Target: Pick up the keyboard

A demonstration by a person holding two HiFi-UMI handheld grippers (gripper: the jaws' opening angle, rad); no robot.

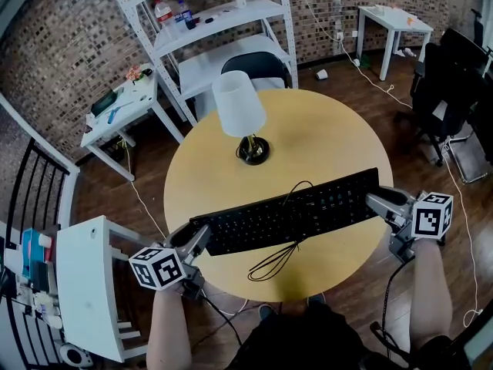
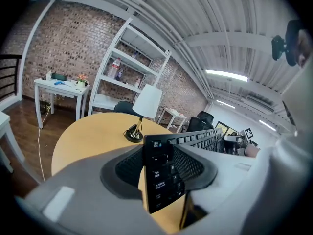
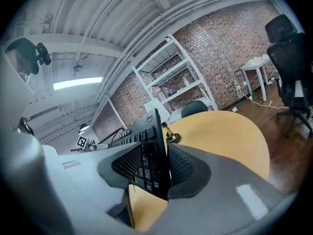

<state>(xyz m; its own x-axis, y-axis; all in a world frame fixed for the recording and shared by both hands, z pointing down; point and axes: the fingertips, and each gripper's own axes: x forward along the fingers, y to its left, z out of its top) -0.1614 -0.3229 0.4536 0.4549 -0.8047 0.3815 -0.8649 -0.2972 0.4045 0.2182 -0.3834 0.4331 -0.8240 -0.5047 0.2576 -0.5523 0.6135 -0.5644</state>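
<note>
Keyboard (image 1: 293, 210): ends clamped by left gripper (image 1: 196, 242) and right gripper (image 1: 379, 203), above table (image 1: 331, 129); uneven pull could twist it loose.

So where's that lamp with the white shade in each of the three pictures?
Head view: the lamp is upper middle, beyond the keyboard.
Left gripper view: the lamp is at centre, just above the keyboard's near end.
Right gripper view: the lamp is mostly hidden by the keyboard; its base shows just right of it.
Shared landmark: the white shelving against the brick wall.
</note>
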